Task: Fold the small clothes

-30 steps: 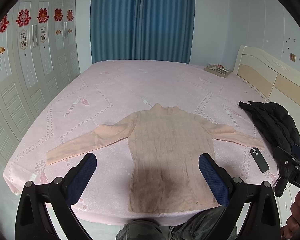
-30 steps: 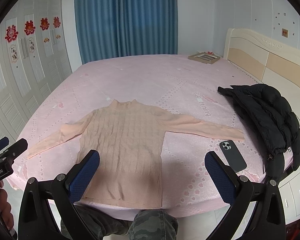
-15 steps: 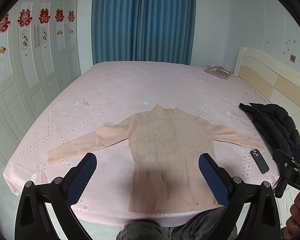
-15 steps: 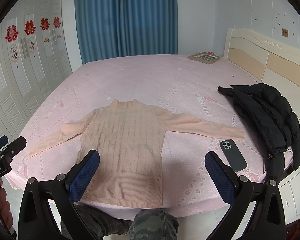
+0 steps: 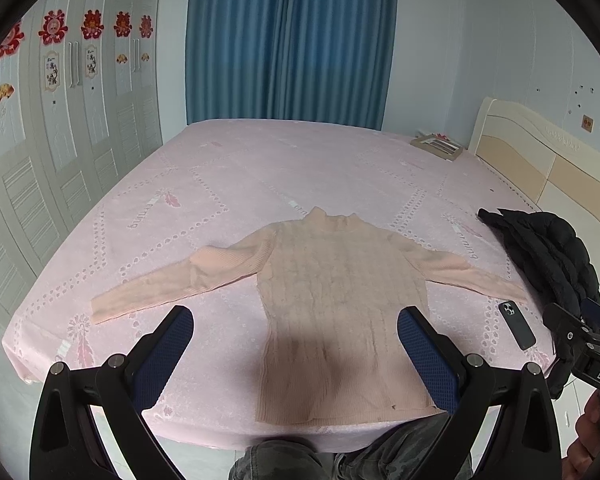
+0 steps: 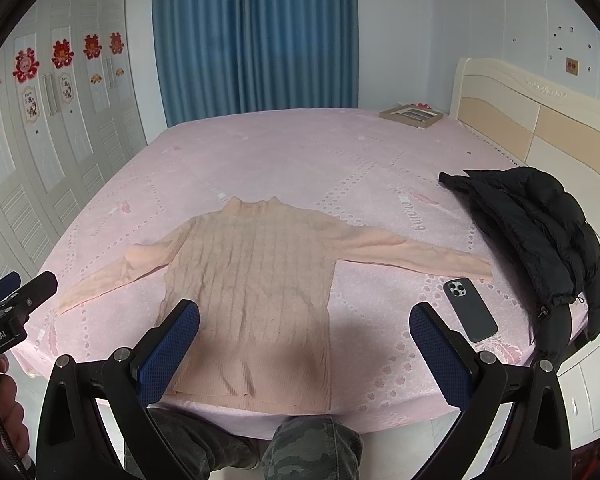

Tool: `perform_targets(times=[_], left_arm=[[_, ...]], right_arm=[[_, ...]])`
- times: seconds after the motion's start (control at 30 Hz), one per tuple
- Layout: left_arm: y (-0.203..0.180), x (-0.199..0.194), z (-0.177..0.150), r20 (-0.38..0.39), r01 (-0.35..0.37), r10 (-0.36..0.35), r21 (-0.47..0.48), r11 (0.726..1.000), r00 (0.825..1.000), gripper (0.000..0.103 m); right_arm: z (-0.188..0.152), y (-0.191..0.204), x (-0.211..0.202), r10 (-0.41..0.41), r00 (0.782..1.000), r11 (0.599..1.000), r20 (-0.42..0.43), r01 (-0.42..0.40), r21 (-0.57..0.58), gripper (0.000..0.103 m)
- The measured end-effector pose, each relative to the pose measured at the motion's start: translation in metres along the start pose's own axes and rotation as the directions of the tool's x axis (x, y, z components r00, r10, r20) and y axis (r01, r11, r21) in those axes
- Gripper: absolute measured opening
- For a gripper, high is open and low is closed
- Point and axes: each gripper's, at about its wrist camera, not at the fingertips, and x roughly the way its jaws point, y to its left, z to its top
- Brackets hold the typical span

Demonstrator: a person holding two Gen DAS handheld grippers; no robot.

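Observation:
A peach cable-knit sweater lies flat on the pink bed, collar away from me, both sleeves spread out to the sides, hem at the near edge. My left gripper hangs open above the hem, holding nothing. My right gripper is also open, above the sweater's lower right part, nothing between its blue pads. Each gripper shows at the edge of the other's view, held by a hand.
A dark phone lies on the pink bed cover just beyond the right sleeve's cuff. A black puffer jacket drapes over the bed's right edge by the headboard. A framed picture sits far back. Wardrobe doors line the left.
Both grippers have drifted back and up slightly, so the sweater sits a little lower and smaller in view. Nothing was grasped or moved.

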Motion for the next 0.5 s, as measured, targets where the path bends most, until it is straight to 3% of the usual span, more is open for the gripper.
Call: perform_targets(times=[0.5], left_arm=[[0.031,0.035,-0.018,-0.043,-0.002,-0.002,-0.093,0.996,0.999,0.102]], right_arm=[[-0.004,0.012,0.013,0.002,1.000,1.000,-0.013,-0.003,-0.015,0.103]])
